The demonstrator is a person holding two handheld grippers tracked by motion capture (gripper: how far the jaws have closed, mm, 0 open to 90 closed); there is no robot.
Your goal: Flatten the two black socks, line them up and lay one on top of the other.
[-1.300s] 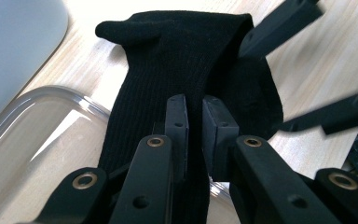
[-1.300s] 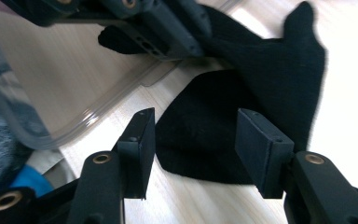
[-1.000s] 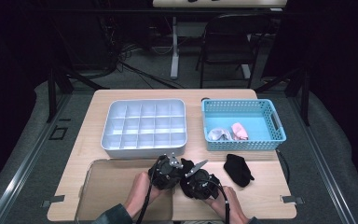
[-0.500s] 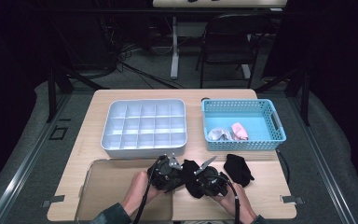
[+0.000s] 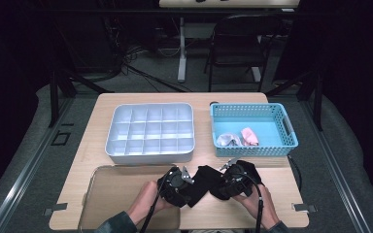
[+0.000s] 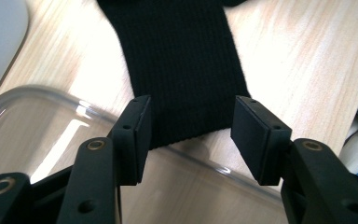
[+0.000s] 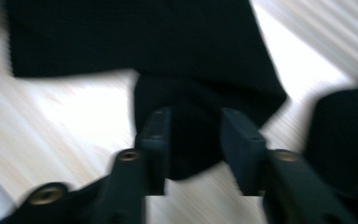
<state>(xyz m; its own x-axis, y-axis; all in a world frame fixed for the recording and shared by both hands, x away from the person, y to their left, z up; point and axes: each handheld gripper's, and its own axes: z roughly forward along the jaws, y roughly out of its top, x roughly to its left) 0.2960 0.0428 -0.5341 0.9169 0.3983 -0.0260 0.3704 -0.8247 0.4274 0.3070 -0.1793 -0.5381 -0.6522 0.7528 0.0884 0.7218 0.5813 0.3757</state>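
Black ribbed knit sock (image 5: 202,180) lies flat on the pale wooden surface (image 5: 281,191), stretched crosswise between both hands, its long axis running from left tongs (image 5: 187,175) to right tongs (image 5: 227,167). The left tongs (image 6: 191,133) have just been opening; their pads straddle the sock's cuff end (image 6: 182,126) without pressing. The right tongs (image 7: 193,142), also just opening, stand spread around the opposite end. Each hand is equally near its own end.
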